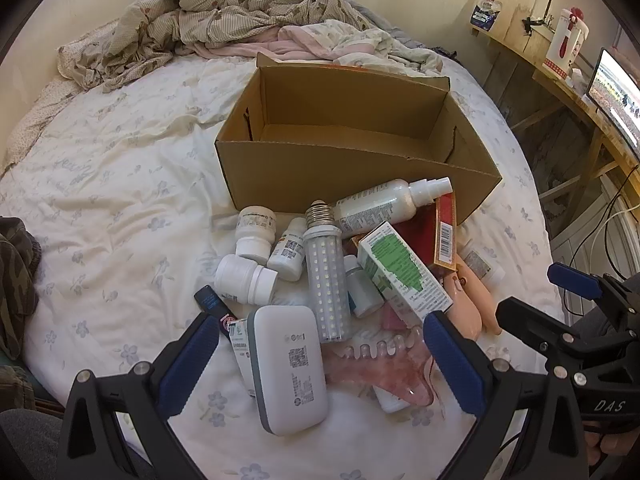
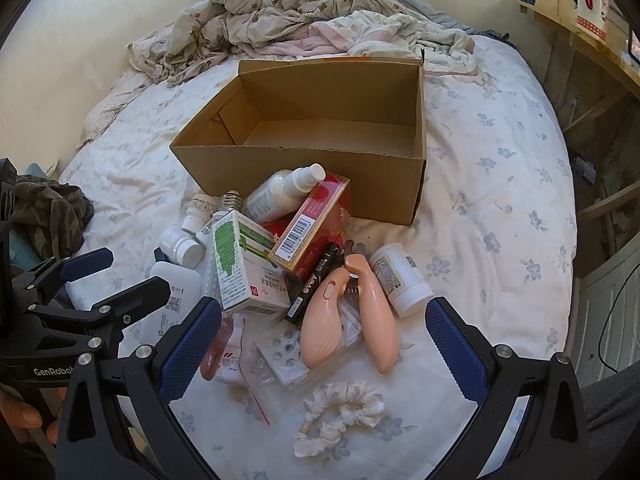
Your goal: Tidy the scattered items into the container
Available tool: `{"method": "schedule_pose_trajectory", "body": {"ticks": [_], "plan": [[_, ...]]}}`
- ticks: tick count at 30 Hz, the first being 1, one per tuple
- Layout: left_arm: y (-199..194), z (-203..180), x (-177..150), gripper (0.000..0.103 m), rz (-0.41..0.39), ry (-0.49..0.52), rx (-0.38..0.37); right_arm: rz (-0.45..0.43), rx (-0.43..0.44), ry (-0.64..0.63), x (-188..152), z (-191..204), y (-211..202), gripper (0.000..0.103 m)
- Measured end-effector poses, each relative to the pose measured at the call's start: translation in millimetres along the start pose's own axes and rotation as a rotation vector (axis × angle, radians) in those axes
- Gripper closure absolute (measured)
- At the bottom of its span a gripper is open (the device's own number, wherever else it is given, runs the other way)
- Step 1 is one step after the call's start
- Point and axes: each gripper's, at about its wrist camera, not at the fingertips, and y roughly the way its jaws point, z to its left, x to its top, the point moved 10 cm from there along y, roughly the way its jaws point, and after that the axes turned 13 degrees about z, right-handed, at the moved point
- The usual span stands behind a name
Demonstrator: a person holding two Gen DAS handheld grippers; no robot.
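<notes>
An open, empty cardboard box [image 1: 340, 152] [image 2: 312, 148] sits on the bed. A pile of items lies in front of it: a white spray bottle [image 1: 384, 200], an LED corn bulb [image 1: 326, 272], white pill bottles [image 1: 244, 276], a green-and-white carton [image 1: 400, 272] [image 2: 240, 264], a red box [image 2: 312, 224], a white power bank [image 1: 288, 364], a pink comb [image 1: 384, 364], a peach two-pronged device [image 2: 348, 312], a white jar [image 2: 400, 280] and a white scrunchie [image 2: 340, 412]. My left gripper [image 1: 320, 364] is open above the power bank. My right gripper [image 2: 320, 352] is open above the peach device.
Crumpled bedding [image 1: 240, 12] lies behind the box. A camouflage garment [image 1: 16, 280] is at the bed's left edge. A wooden desk with a screen [image 1: 616, 88] stands to the right. The flowered sheet [image 2: 500, 184] stretches right of the pile.
</notes>
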Motion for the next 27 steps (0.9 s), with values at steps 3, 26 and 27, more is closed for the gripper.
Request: {"method": "schedule_pose_trajectory", "body": {"ticks": [3, 26, 27], "plan": [[1.3, 0.4, -0.2, 0.001, 0.002, 0.004, 0.006, 0.005, 0.000, 0.001, -0.7, 0.2, 1.2, 0.001], [3.5, 2.1, -0.9, 0.001, 0.014, 0.010, 0.016, 0.016, -0.010, -0.004, -1.1, 3.2, 4.2, 0.001], [3.6, 2.3, -0.1, 0.001, 0.015, 0.011, 0.016, 0.016, -0.011, -0.003, -1.0, 3.3, 4.2, 0.001]]}}
